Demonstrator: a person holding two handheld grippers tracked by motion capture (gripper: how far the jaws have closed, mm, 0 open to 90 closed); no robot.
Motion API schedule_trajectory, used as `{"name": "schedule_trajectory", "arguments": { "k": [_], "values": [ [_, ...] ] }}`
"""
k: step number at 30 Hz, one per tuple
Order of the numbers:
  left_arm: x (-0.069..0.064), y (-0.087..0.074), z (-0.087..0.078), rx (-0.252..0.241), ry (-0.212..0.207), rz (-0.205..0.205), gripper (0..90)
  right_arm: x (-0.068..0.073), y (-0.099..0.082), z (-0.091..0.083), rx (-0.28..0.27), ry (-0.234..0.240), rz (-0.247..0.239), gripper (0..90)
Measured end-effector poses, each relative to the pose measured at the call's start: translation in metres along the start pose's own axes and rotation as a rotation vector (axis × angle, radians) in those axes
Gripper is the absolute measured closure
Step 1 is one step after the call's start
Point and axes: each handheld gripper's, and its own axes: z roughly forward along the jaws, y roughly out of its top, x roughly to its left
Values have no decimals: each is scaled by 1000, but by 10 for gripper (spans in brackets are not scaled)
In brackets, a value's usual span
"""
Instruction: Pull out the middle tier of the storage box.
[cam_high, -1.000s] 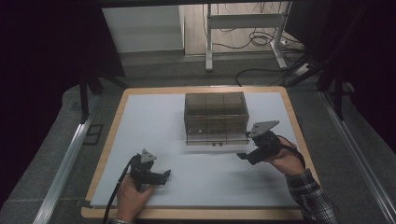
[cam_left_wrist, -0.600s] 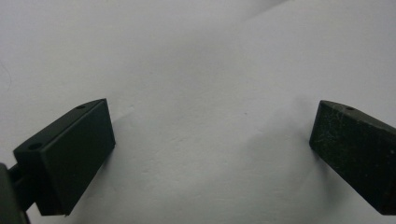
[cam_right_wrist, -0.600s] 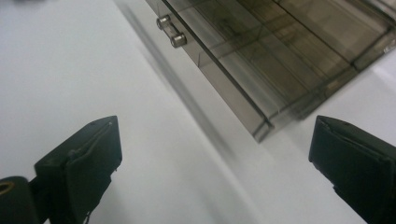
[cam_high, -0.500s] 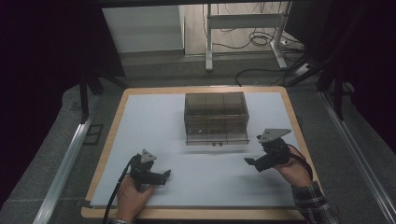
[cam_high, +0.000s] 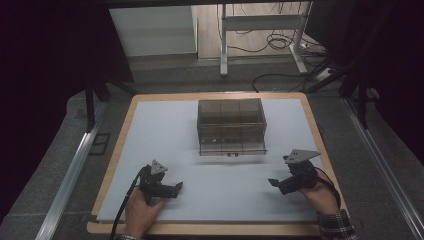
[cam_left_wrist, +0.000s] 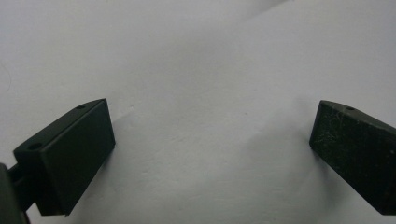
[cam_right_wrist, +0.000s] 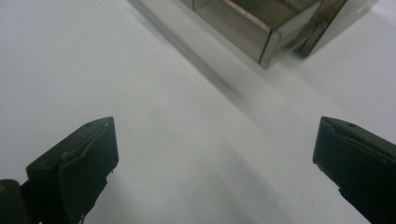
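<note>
Right tongs (cam_high: 278, 184) have drawn back toward lower right, jaws just opened, both pairs gaping empty, off the stiff, light, slippery clear organizer box (cam_high: 231, 126); grip its rim wall.

- Under your left claw (cam_high: 176, 188) you had a white sheet (cam_high: 165, 125) on a wooden board (cam_high: 117, 150).
- Far beyond your right claw (cam_high: 274, 182), cables (cam_high: 272, 42) lay on the floor (cam_high: 210, 30).

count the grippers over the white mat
2. The left gripper sits low over the mat near its front left edge; the right gripper is at the front right, in front of the clear box. Both are open and empty.
</note>
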Motion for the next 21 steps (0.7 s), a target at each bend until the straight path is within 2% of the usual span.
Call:
{"name": "schedule_trajectory", "arguments": {
  "k": [1, 4, 13, 15, 21],
  "values": [
    [0, 0, 0, 0, 0, 0, 0, 0, -7, 1, -1, -3, 19, 0],
    [0, 0, 0, 0, 0, 0, 0, 0, -12, 2, 2, -19, 22, 0],
    [0, 0, 0, 1, 0, 1, 0, -3, -35, 7, 12, -29, 82, 0],
    [0, 0, 0, -1, 0, -2, 0, -3, -40, 10, 28, -31, 91, 0],
    [0, 0, 0, -5, 0, -5, 0, -2, -40, 11, 44, -42, 85, 0]
  ]
}}
